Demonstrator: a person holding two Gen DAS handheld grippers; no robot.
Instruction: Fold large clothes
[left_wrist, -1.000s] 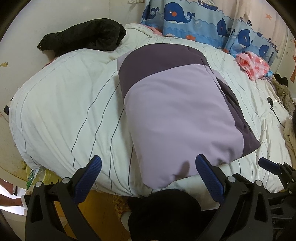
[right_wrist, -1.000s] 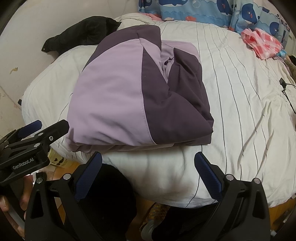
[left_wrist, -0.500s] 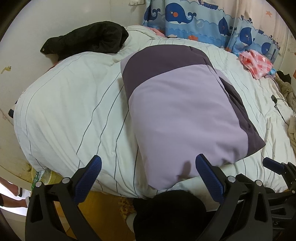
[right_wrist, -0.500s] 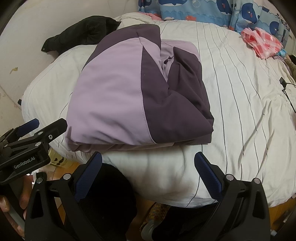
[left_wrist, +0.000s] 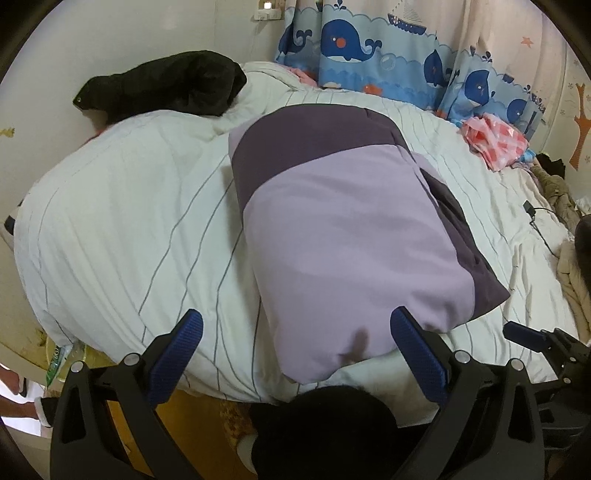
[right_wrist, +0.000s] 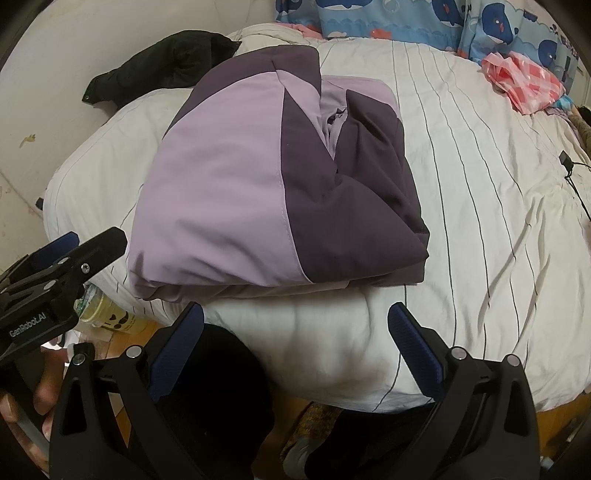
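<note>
A folded lilac and dark purple jacket (left_wrist: 343, 229) lies on the white striped duvet (left_wrist: 122, 240); it also shows in the right wrist view (right_wrist: 266, 177). My left gripper (left_wrist: 295, 332) is open and empty, just short of the jacket's near edge. My right gripper (right_wrist: 295, 325) is open and empty, over the bed's near edge below the jacket. The left gripper's body shows in the right wrist view (right_wrist: 55, 280), and the right gripper's tip shows in the left wrist view (left_wrist: 535, 339).
A black garment (left_wrist: 166, 85) lies at the far left of the bed. A pink checked cloth (left_wrist: 495, 136) lies far right, before whale-print curtains (left_wrist: 369, 44). A cable (right_wrist: 572, 173) lies at right. A bottle (right_wrist: 96, 302) stands on the floor by the bed.
The left gripper has tilted up and drawn back a little, so the jacket sits lower in its view. The right gripper has barely moved. Both stay open.
</note>
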